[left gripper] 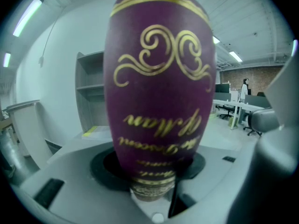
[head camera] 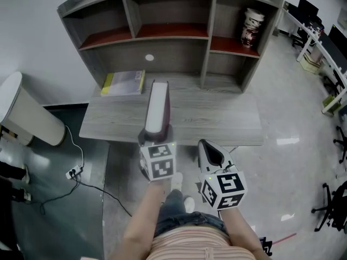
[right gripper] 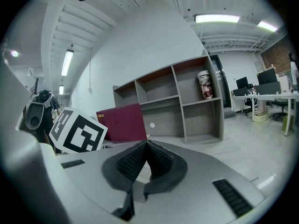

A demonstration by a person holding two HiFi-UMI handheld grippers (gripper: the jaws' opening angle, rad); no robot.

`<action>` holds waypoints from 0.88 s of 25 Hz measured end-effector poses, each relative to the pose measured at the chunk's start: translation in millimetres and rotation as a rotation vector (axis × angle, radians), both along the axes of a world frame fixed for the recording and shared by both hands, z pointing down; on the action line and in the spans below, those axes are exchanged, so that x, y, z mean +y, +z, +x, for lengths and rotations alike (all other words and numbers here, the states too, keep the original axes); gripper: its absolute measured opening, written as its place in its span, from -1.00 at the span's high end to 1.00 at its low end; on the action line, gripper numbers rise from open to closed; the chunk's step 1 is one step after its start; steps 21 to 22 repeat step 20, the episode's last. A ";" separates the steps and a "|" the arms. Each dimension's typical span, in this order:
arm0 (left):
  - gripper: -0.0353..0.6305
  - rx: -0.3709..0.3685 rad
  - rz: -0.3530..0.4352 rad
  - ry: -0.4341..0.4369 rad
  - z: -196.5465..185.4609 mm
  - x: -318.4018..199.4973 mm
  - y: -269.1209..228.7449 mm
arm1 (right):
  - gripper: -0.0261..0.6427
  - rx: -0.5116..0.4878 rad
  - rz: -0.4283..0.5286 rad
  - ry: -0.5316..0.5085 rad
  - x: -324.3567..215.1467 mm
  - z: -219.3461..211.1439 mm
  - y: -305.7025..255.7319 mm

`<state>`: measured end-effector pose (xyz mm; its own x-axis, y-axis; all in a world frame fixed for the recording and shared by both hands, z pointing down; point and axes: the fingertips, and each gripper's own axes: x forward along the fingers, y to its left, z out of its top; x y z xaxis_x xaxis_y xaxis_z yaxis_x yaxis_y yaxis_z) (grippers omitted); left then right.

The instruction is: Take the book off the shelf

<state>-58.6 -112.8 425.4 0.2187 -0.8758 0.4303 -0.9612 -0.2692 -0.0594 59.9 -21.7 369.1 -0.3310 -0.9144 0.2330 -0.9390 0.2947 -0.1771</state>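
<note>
A thick maroon book (head camera: pixel 157 107) with gold lettering on its spine (left gripper: pixel 159 87) hangs above the grey desk (head camera: pixel 217 118), in front of the shelf unit (head camera: pixel 173 53). My left gripper (head camera: pixel 157 131) is shut on its spine end, and the white page edges face up. In the left gripper view the spine fills most of the picture. My right gripper (head camera: pixel 210 155) sits to the right of the book at the desk's front edge, shut with nothing in it (right gripper: pixel 147 155). From the right gripper view the book's cover (right gripper: pixel 122 123) shows to the left, behind the left gripper's marker cube (right gripper: pixel 77 132).
A yellow-edged booklet (head camera: pixel 123 83) lies on the desk at the back left. A patterned can (head camera: pixel 252 27) stands in the shelf's right compartment. A white bin (head camera: pixel 27 112) and a power cable (head camera: pixel 76 172) are on the floor at the left. Office desks and chairs (head camera: pixel 320 42) stand at the far right.
</note>
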 end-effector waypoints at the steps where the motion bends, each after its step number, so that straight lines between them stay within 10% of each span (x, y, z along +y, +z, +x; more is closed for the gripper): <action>1: 0.22 -0.001 0.002 0.000 -0.5 2.6 -1.2 | 0.90 0.003 0.004 0.000 2.7 -0.4 -0.9; 22: 0.22 0.015 -0.011 -0.017 -4.3 31.7 -5.8 | 0.90 0.005 0.040 -0.013 30.8 0.0 -6.6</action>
